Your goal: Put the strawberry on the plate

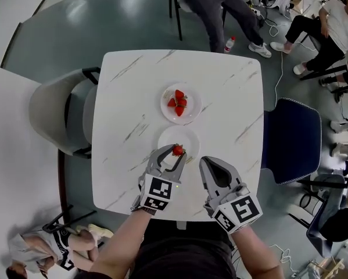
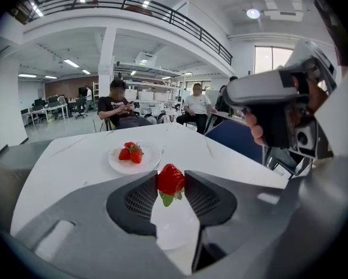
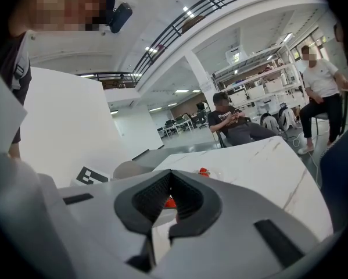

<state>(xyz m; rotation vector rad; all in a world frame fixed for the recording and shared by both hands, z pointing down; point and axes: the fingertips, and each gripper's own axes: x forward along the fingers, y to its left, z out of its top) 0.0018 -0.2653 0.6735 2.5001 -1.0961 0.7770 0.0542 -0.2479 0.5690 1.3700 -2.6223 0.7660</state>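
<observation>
L gripper (image 1: 174, 153) is clamping strawberry (image 2: 171, 180) btwn its jaws, over near edge of plate (image 1: 188, 135), frame centre; R gripper (image 1: 207, 161) is sitting closed, empty, lower right.

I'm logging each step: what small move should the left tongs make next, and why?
Probably lower slightly and open: the left tongs grip the strawberry over the near part of the empty plate, and it seems not yet set down.

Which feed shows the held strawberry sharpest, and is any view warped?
Left gripper view: strawberry crisp in the left gripper, railing bowed by the wide lens. Head view: even light, strawberry small. Right gripper view: shut right gripper fills the frame, corners dark.
</observation>
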